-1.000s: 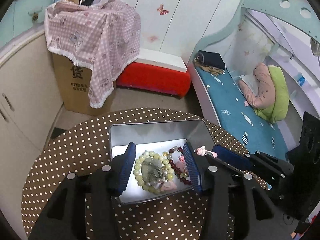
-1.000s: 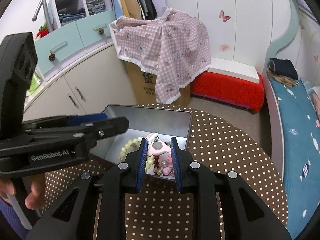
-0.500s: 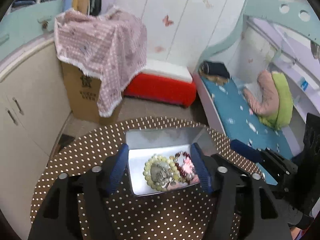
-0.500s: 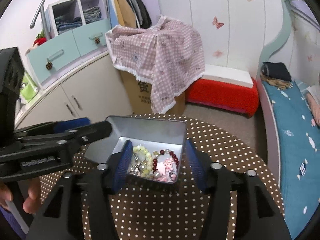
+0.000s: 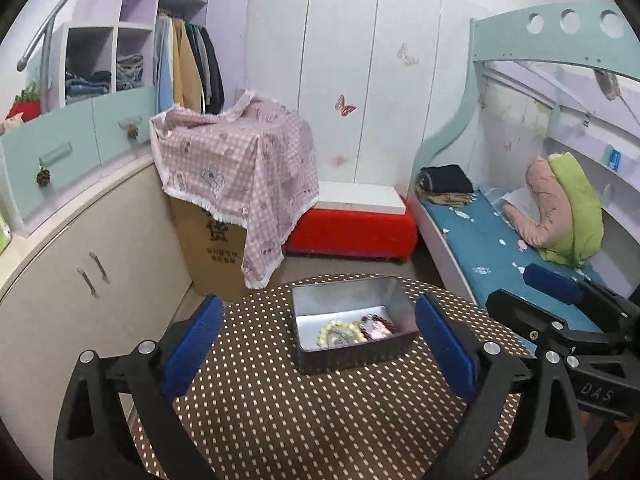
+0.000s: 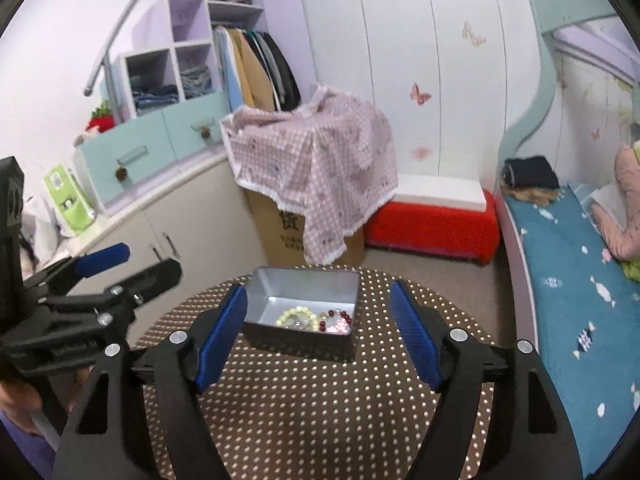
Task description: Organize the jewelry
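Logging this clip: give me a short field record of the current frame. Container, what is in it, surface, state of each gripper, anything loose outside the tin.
container: open metal tin, no lid in view
contents: pale green bead bracelet, dark red bead bracelet, pink charm pieces, all at the near end of the tin
surface: round table with brown polka-dot cloth
left gripper: open, empty, held back from the tin
right gripper: open, empty, held back from the tin
loose jewelry outside tin: none visible
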Action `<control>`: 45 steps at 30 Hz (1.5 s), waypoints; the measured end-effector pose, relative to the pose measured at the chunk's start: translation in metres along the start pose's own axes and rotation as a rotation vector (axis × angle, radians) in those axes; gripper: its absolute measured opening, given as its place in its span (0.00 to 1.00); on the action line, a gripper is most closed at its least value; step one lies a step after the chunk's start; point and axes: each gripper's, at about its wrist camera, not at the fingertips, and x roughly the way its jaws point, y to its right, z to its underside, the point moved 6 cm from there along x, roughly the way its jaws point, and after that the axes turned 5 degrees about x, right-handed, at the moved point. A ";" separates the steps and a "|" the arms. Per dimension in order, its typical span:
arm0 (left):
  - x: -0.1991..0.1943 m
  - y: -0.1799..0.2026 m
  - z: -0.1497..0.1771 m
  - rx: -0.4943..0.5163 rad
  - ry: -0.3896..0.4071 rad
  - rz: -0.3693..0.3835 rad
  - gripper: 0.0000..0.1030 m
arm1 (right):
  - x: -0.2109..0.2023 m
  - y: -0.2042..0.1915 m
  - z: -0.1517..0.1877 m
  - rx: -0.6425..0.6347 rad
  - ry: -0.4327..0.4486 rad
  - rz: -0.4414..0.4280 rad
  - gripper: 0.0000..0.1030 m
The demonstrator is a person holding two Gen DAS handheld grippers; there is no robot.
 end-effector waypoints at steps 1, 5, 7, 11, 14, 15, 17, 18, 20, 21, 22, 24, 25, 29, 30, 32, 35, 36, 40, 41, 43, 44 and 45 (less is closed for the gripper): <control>-0.009 0.003 0.002 0.003 0.004 0.004 0.91 | -0.010 -0.003 0.001 -0.013 0.012 0.000 0.71; -0.042 0.010 0.007 0.018 0.050 -0.027 0.91 | -0.042 -0.013 0.003 -0.045 0.045 0.019 0.71; -0.054 0.014 0.010 0.018 0.060 -0.027 0.91 | -0.056 -0.017 0.006 -0.049 0.053 0.017 0.71; -0.084 0.020 0.013 0.021 0.111 -0.047 0.91 | -0.086 -0.024 0.012 -0.053 0.073 0.012 0.71; -0.104 0.026 0.014 0.031 0.146 -0.067 0.91 | -0.108 -0.030 0.018 -0.063 0.086 0.010 0.71; -0.112 0.028 0.014 0.033 0.161 -0.073 0.91 | -0.116 -0.033 0.019 -0.067 0.091 0.008 0.71; -0.123 0.031 0.014 0.036 0.182 -0.079 0.91 | -0.131 -0.037 0.021 -0.076 0.113 0.012 0.71; -0.129 0.032 0.015 0.035 0.193 -0.082 0.91 | -0.137 -0.039 0.021 -0.082 0.122 0.017 0.71; -0.141 0.035 0.015 0.036 0.214 -0.096 0.91 | -0.149 -0.043 0.021 -0.096 0.143 0.034 0.71; -0.146 0.036 0.015 0.036 0.226 -0.100 0.91 | -0.155 -0.045 0.021 -0.104 0.156 0.040 0.71; -0.151 0.038 0.016 0.039 0.236 -0.103 0.91 | -0.163 -0.046 0.022 -0.112 0.167 0.048 0.72; -0.162 0.041 0.016 0.044 0.253 -0.107 0.91 | -0.174 -0.048 0.022 -0.117 0.188 0.059 0.74; -0.167 0.042 0.017 0.044 0.261 -0.106 0.91 | -0.178 -0.048 0.021 -0.118 0.197 0.060 0.75; -0.185 0.049 0.015 0.055 0.303 -0.134 0.91 | -0.195 -0.050 0.020 -0.121 0.223 0.059 0.76; -0.188 0.050 0.015 0.057 0.313 -0.139 0.91 | -0.197 -0.050 0.019 -0.120 0.227 0.057 0.76; -0.193 0.052 0.014 0.058 0.327 -0.144 0.91 | -0.202 -0.051 0.018 -0.120 0.236 0.056 0.77; -0.198 0.052 0.012 0.057 0.346 -0.149 0.92 | -0.208 -0.051 0.016 -0.126 0.256 0.065 0.80; -0.200 0.053 0.012 0.057 0.351 -0.151 0.92 | -0.210 -0.051 0.016 -0.129 0.265 0.068 0.80; -0.202 0.053 0.010 0.051 0.362 -0.147 0.92 | -0.214 -0.051 0.014 -0.128 0.279 0.069 0.80; -0.202 0.053 0.009 0.053 0.364 -0.148 0.92 | -0.214 -0.051 0.013 -0.127 0.281 0.069 0.80; -0.204 0.054 0.008 0.055 0.372 -0.151 0.92 | -0.214 -0.050 0.012 -0.124 0.286 0.069 0.80; -0.205 0.055 0.008 0.055 0.374 -0.151 0.92 | -0.215 -0.049 0.012 -0.123 0.289 0.070 0.80; -0.205 0.055 0.008 0.055 0.375 -0.151 0.92 | -0.215 -0.049 0.011 -0.123 0.291 0.070 0.80</control>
